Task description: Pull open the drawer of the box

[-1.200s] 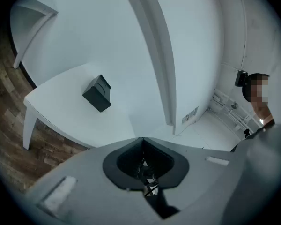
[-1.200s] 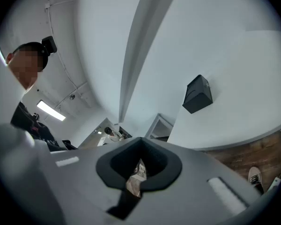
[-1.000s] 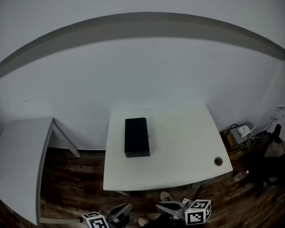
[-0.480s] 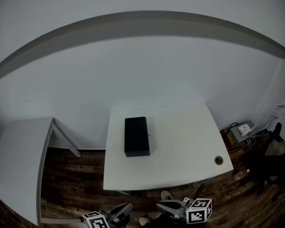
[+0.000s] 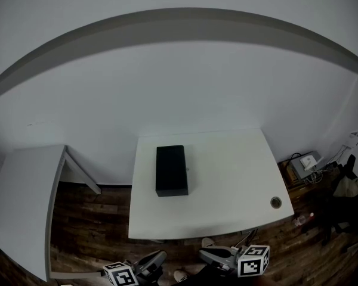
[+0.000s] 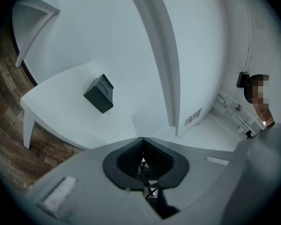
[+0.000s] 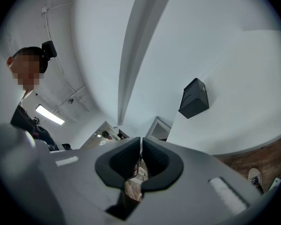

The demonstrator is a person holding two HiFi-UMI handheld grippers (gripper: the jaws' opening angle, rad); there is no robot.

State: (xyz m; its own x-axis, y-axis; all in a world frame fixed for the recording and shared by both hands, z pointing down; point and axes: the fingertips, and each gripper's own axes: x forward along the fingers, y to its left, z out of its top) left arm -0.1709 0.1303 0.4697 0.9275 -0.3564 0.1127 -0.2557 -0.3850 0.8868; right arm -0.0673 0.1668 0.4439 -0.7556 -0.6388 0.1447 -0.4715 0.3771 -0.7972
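Our left gripper (image 6: 142, 139) clamped together, right gripper (image 7: 141, 139) just parting slightly, both empty, closed black box (image 5: 171, 170) on table (image 5: 227, 183) far beyond them.

Box (image 5: 171, 170) details too small

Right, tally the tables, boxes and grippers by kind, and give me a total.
Tables: 2 (centre table, side table)
Black box: 1
Grippers: 2 (left gripper shut; right gripper, jaws just opening a crack, nothing between them)
Total: 5
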